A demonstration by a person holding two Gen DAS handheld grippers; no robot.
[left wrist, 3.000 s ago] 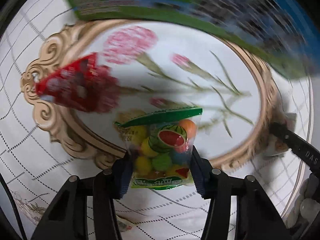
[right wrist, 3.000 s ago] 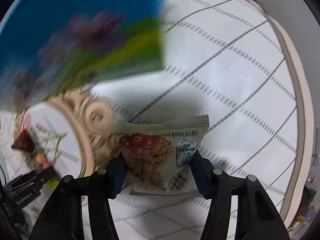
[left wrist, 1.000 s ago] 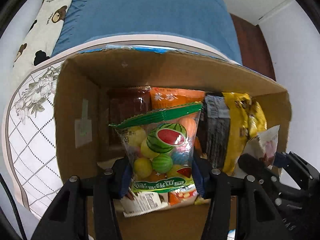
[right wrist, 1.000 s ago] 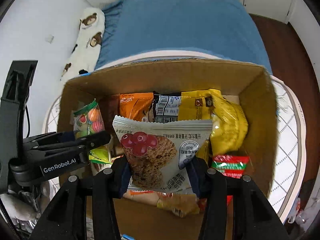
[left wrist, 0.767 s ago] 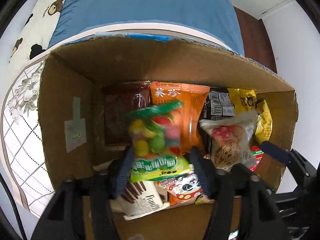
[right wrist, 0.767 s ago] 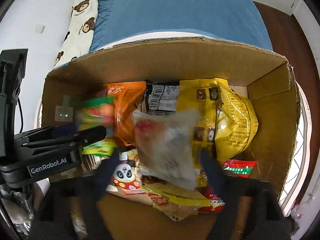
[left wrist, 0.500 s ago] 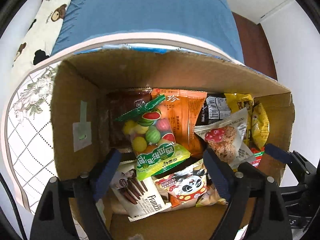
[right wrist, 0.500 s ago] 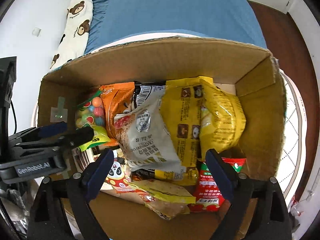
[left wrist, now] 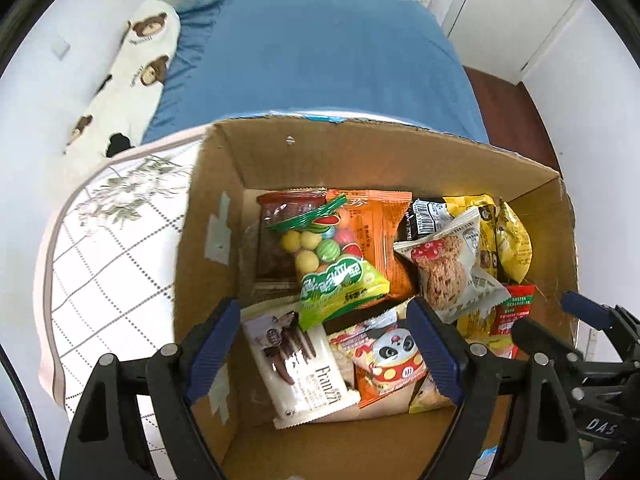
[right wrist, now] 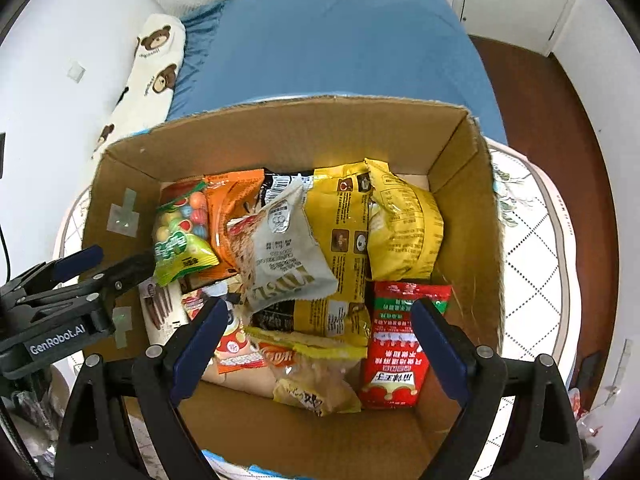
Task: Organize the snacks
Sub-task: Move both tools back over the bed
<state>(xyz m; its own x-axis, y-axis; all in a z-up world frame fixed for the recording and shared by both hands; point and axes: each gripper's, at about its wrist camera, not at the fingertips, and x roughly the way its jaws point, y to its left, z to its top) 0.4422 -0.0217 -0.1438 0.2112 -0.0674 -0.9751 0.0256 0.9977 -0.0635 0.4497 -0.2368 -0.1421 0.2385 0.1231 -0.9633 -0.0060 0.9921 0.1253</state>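
- Over the open cardboard box (left wrist: pixel 360 160) both tools point steeply down; the left gripper (left wrist: pixel 326 344) has its blue-padded jaws spread wide, with nothing clamped between them; the packets seen in the gap lie lower down in the box.
- The right gripper (right wrist: pixel 316 344) is likewise wide open and holds nothing; its pads frame the packets at the near side of the box without touching them.
- The fruit-candy bag (left wrist: pixel 332 264), green-edged with watermelon print, lies inside the box toward its left wall, tilted across an orange packet (left wrist: pixel 380 236) and a dark brown packet (left wrist: pixel 280 240); in the right wrist view it (right wrist: pixel 182 236) sits just beside the left gripper's finger.
- The cranberry cookie packet (left wrist: pixel 448 268) rests in the middle of the box, leaning on the yellow bags (right wrist: pixel 384 232); the right wrist view shows its pale back side (right wrist: pixel 280 252).
- Nearer the front lie a white Franzzi wafer packet (left wrist: pixel 300 368), a panda-print packet (left wrist: pixel 388 360) and a red packet (right wrist: pixel 400 340); a translucent yellow packet (right wrist: pixel 316 380) lies at the near wall.
- The box stands on a white quilted surface (left wrist: pixel 112 264) with a grid pattern; beyond it is a blue bedsheet (left wrist: pixel 320 60) and a bear-print pillow (left wrist: pixel 132 76).
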